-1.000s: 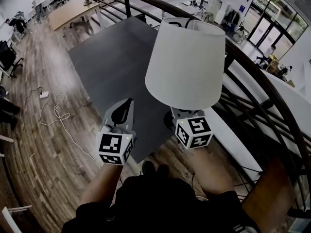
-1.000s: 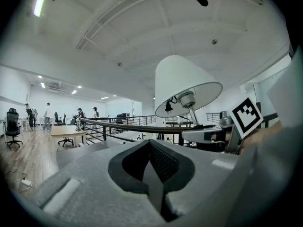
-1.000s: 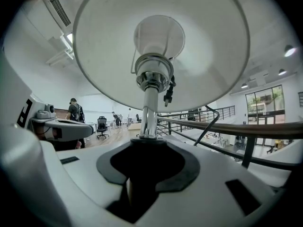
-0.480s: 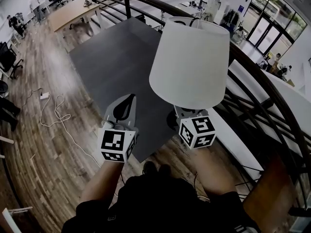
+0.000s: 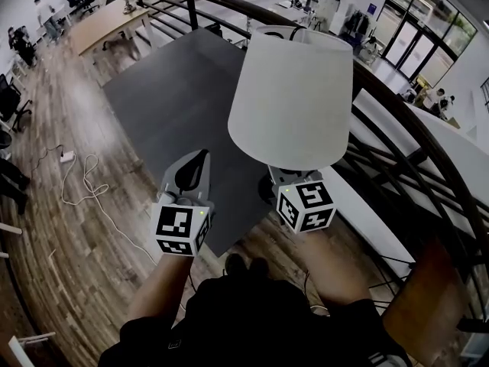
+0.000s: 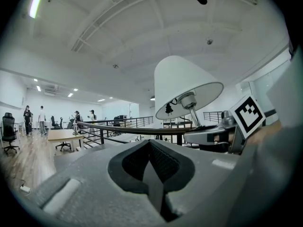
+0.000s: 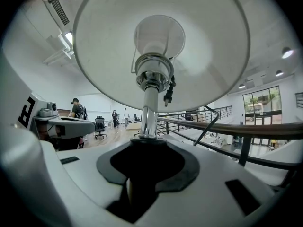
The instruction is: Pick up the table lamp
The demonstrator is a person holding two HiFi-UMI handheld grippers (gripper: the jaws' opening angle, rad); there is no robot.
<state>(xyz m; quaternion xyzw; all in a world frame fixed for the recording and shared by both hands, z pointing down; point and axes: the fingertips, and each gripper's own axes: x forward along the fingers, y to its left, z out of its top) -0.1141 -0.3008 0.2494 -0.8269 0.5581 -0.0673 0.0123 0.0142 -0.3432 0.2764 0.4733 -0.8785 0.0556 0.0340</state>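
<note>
1. The grasp looked made. The right hand-held gripper [image 7: 147,148] had its jaws closed partway onto the low end of the table lamp [image 5: 294,102], where the stem [image 7: 150,109] rose out from between them.
2. The lamp stood at the near right corner of the tabletop [image 5: 168,98]. Its shade [image 7: 208,56] hid the foot, so I could not tell whether it had left the surface. The lift itself probably remained.
3. The left hand-held gripper [image 5: 200,163] hovered just left of the lamp, jaws together and empty.
4. The shade was a smooth, matte white cone, open at the top. The stem was a polished chrome tube with a ribbed socket collar. The tabletop was flat, dark grey and matte.
</note>
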